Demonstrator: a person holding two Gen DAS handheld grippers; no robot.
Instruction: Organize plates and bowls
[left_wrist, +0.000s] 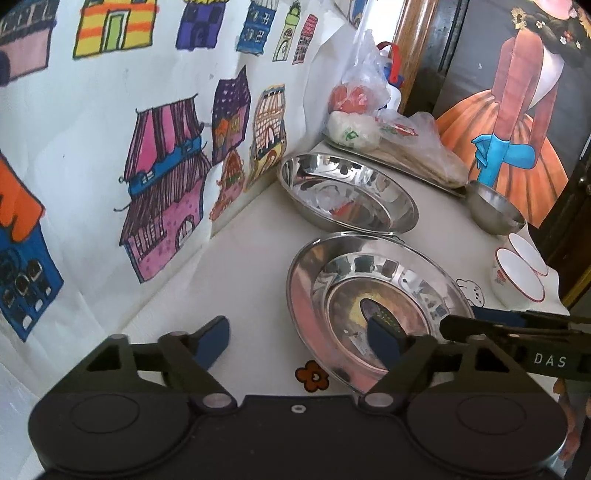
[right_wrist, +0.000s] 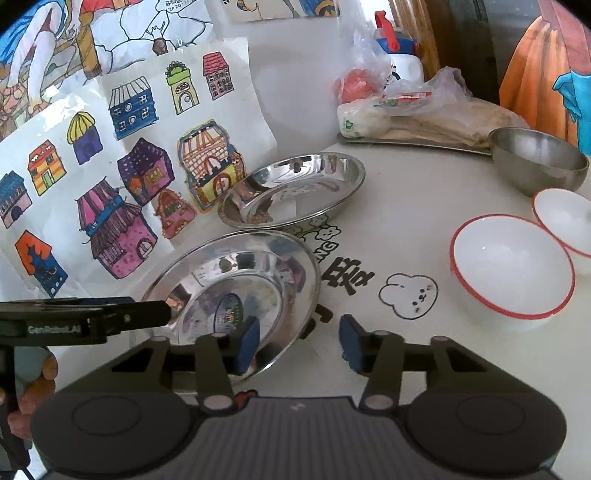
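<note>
A near steel plate (left_wrist: 373, 295) (right_wrist: 236, 291) lies on the white table, with a second steel plate (left_wrist: 347, 192) (right_wrist: 291, 188) behind it. A small steel bowl (left_wrist: 495, 210) (right_wrist: 539, 158) and two white red-rimmed bowls (left_wrist: 517, 284) (right_wrist: 509, 266) stand to the right. My left gripper (left_wrist: 299, 343) is open, its jaws straddling the near plate's left rim. My right gripper (right_wrist: 299, 339) is open, its jaws straddling that plate's right rim. Neither grips it.
Colourful house drawings (left_wrist: 162, 206) (right_wrist: 110, 221) stand along the left. A steel tray (left_wrist: 388, 158) (right_wrist: 413, 142) with bagged food (left_wrist: 373, 110) (right_wrist: 406, 107) sits at the back. A painted panel (left_wrist: 517, 110) stands at the right.
</note>
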